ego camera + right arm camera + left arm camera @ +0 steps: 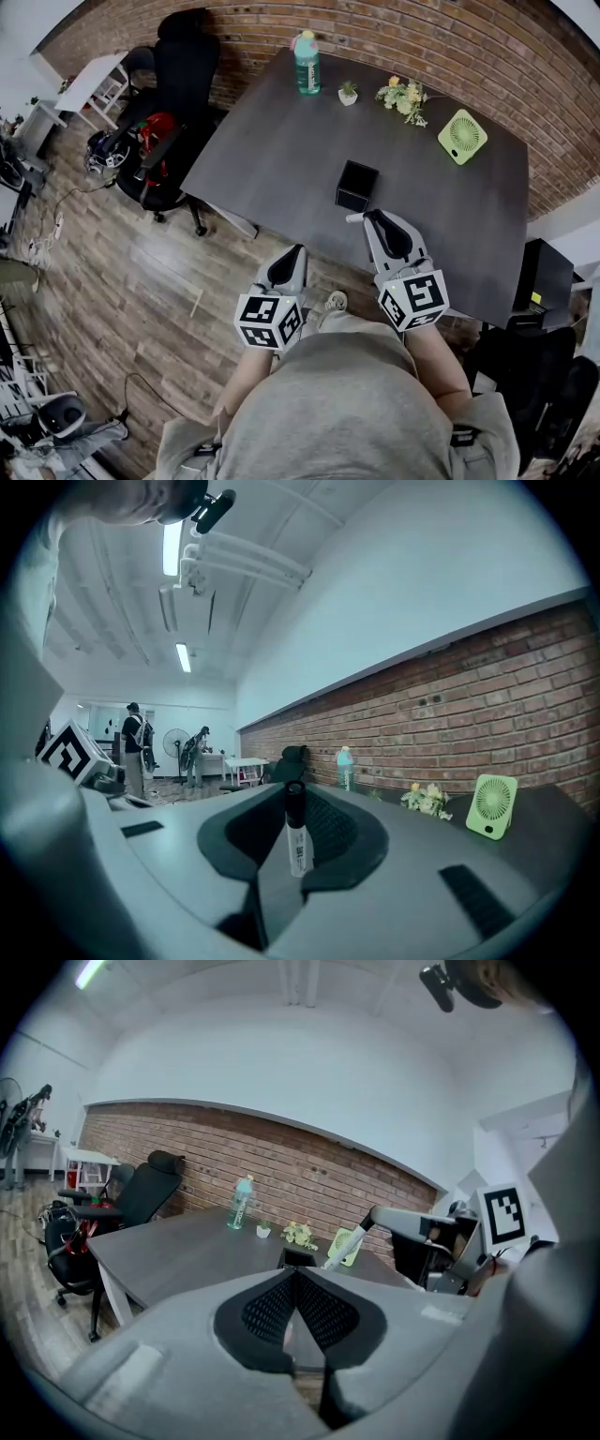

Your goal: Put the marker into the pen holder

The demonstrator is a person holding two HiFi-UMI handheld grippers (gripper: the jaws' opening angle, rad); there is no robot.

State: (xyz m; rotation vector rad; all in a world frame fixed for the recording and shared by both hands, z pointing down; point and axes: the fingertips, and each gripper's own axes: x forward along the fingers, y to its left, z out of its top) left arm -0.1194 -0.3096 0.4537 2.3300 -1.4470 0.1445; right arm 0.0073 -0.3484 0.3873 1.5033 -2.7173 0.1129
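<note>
Standing by the dark table (281,141), I record the right gripper (372,218) clenched on the marker (295,841). Its two pads pinch the white barrel, and the black cap stands clear above the jaws. From above, the marker pokes out sideways from the jaw tips towards the person's left. It hangs over the near part of the table, just short of the black pen holder (356,186) and not inside it. The holder stands upright on the tabletop, open end up.

The left gripper (296,251) is held off the table's near edge, over the wooden floor (122,281). Its jaws are closed together with nothing between them.

Along the far side of the table stand a teal bottle (307,64), a small potted plant (348,92), a bunch of flowers (403,96) and a green fan (462,136). All are well apart from the holder. A black office chair (178,84) stands by the table's left end.
</note>
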